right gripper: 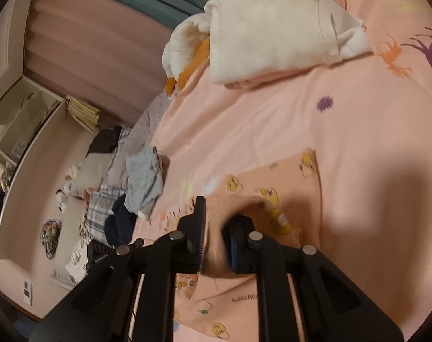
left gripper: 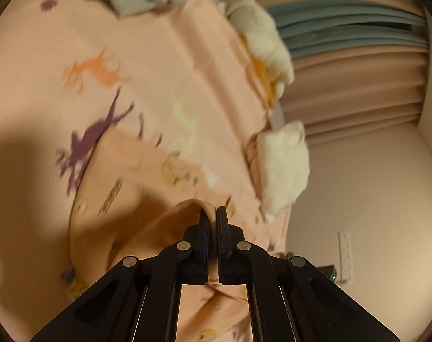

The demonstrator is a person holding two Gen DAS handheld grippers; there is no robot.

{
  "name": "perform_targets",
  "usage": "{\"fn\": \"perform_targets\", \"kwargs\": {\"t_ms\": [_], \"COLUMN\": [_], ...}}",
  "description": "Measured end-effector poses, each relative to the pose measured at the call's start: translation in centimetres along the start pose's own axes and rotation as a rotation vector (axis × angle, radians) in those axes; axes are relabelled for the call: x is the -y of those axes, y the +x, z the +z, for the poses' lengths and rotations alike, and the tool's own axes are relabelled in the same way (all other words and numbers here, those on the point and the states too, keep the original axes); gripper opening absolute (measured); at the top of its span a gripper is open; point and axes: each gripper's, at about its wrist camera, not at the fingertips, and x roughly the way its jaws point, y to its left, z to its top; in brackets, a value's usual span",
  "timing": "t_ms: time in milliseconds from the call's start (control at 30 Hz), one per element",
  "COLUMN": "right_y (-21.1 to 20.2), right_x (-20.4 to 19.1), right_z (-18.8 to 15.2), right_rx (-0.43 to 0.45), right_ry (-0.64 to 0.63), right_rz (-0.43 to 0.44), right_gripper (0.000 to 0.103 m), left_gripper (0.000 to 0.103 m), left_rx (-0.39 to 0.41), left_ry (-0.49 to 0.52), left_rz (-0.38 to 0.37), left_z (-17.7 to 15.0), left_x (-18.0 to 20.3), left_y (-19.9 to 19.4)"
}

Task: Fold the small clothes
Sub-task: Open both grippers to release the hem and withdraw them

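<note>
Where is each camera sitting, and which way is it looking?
Left wrist: on the left gripper, looking along its fingers, shut on the peach garment, across the pink bedspread.
Right wrist: on the right gripper, pinching that garment, facing the bed edge and floor.
Shared: garment, bedspread, white clothes, curtain.

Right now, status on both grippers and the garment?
Left gripper shut on peach printed garment. Right gripper shut on same garment's bunched fold. White folded clothes and grey clothes lie apart, nothing blocking.

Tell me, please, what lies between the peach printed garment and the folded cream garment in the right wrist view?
Only bare pink bedsheet with a purple flower print lies between the peach garment and cream garment.
</note>
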Motion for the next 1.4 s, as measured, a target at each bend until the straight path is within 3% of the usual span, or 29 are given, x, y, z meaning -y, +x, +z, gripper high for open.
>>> {"fn": "perform_targets", "kwargs": {"t_ms": [200, 367, 433, 500, 600, 667, 733, 767, 867, 967, 1067, 1200, 1300, 1400], "right_y": [2.7, 4.8, 4.8, 4.0, 1.9, 0.7, 0.1, -0.1, 0.2, 2.1, 4.8, 8.4, 10.5, 12.4], "right_x": [1.3, 4.3, 5.2, 5.5, 5.1, 3.8, 2.3, 1.5, -0.2, -1.6, -2.5, -2.9, -3.3, -3.8], "right_z": [1.9, 2.9, 2.9, 3.1, 3.6, 3.4, 2.9, 2.3, 0.5, -1.7, -3.7, -5.1, -4.4, -2.1], "right_rx": [0.009, 0.007, 0.003, 0.023, 0.065, 0.064, 0.037, 0.013, -0.052, -0.153, -0.231, -0.295, -0.293, -0.241], "right_ry": [0.098, 0.216, 0.227, 0.220, 0.180, 0.080, -0.027, -0.087, -0.204, -0.305, -0.402, -0.488, -0.536, -0.528], "right_rz": [-0.084, -0.208, -0.245, -0.271, -0.276, -0.274, -0.290, -0.290, -0.263, -0.257, -0.308, -0.374, -0.422, -0.457], "right_gripper": [0.012, 0.016, 0.026, 0.037, 0.040, 0.039, 0.039, 0.038, 0.027, 0.019, 0.017, 0.015, 0.012, 0.012], "left_gripper": [0.001, 0.001, 0.001, 0.001, 0.001, 0.014, 0.058, 0.062, 0.062, 0.051, 0.037, 0.035, 0.035, 0.035], "left_rx": [0.082, 0.088, 0.073, 0.057, 0.008, 0.011, 0.054, 0.072, 0.065, -0.024, -0.127, -0.239, -0.207, -0.136], "left_ry": [-0.053, -0.060, -0.078, -0.102, -0.094, -0.035, 0.038, 0.048, 0.117, 0.290, 0.410, 0.554, 0.610, 0.566], "left_rz": [0.049, 0.222, 0.291, 0.300, 0.313, 0.364, 0.433, 0.440, 0.420, 0.421, 0.410, 0.514, 0.562, 0.555], "left_z": [2.6, 4.1, 4.5, 4.8, 4.9, 4.8, 4.9, 4.9, 4.4, 1.9, -0.4, -3.3, -3.2, -0.9], "left_x": [-0.9, -2.3, -2.8, -3.6, -3.9, -3.2, -2.5, -2.5, -1.6, 0.9, 2.6, 2.7, 3.0, 3.8], "left_y": [0.0, 2.0, 3.0, 3.0, 2.6, 1.6, -0.2, -1.0, -2.3, -1.8, 0.2, 4.8, 7.1, 8.6]}}
